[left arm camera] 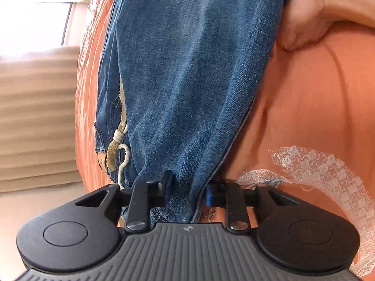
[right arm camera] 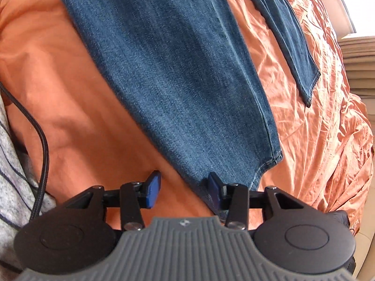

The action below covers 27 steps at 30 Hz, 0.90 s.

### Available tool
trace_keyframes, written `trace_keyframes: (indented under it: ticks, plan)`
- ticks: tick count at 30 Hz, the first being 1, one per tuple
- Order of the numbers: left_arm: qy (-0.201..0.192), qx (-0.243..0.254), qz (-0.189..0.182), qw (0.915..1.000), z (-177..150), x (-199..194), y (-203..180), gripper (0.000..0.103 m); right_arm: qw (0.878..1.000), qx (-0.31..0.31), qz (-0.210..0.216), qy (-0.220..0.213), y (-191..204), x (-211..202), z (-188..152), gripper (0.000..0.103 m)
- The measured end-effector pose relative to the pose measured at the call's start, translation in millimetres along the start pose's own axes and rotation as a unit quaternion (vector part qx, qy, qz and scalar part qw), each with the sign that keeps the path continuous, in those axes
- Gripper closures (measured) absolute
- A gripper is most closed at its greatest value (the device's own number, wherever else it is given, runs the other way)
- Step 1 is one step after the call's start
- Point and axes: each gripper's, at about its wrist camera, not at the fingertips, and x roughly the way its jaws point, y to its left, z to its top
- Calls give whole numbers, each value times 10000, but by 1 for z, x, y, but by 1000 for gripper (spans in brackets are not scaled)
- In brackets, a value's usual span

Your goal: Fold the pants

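Note:
Blue denim pants (left arm camera: 182,75) lie on an orange bedsheet (left arm camera: 304,107). In the left wrist view a beige drawstring (left arm camera: 117,149) shows at the waist end on the left. My left gripper (left arm camera: 187,190) has its blue fingers (left arm camera: 168,185) either side of a fold of denim, gripping it. In the right wrist view one pant leg (right arm camera: 178,75) runs diagonally to its hem by my right gripper (right arm camera: 185,189). Its jaws stand apart, the right finger (right arm camera: 214,187) at the leg's edge, the left finger over bare sheet. A second leg (right arm camera: 290,35) lies at the upper right.
A person's hand (left arm camera: 304,16) rests on the sheet at the upper right of the left wrist view. White lace trim (left arm camera: 323,171) lies on the sheet. A black cable (right arm camera: 39,140) and a grey striped fabric (right arm camera: 14,164) lie at the left. The bed edge (right arm camera: 351,140) falls away on the right.

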Motion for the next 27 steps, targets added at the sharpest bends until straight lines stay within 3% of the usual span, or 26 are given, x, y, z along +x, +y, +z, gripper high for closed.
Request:
trace_keyframes:
  ticks: [2,3,5,7,9,18,27]
  plan:
    - [8,-125,-134,9998,3,4,13,87,9999,35,-76,-110,1,2,1,69]
    - [4,-187,-180,9997,4,4,18,88,9998,78,-94,-137,0,3,1,71]
    - [-4,-327,-265,9991,3,-1,25,91,9996,176,-137,-153,-2,5,0,88]
    - [-15,-510,-342,9981,3,-3,35,92,9993,257,-153,-204,-5,4,-1,99]
    - [-41,-766,-422,9962,2,-6,49,94,9988,338,-225,-275,-9,-1,-2,103]
    - [-156,-1902,-695,9792,-1,-13,136,95,9937,698,-723,-497,-53,-39,6,103]
    - [-237,-2809,-667,9571,9,-6,212,97,9736,1473,-1465,-944,-148,-69,49,103]
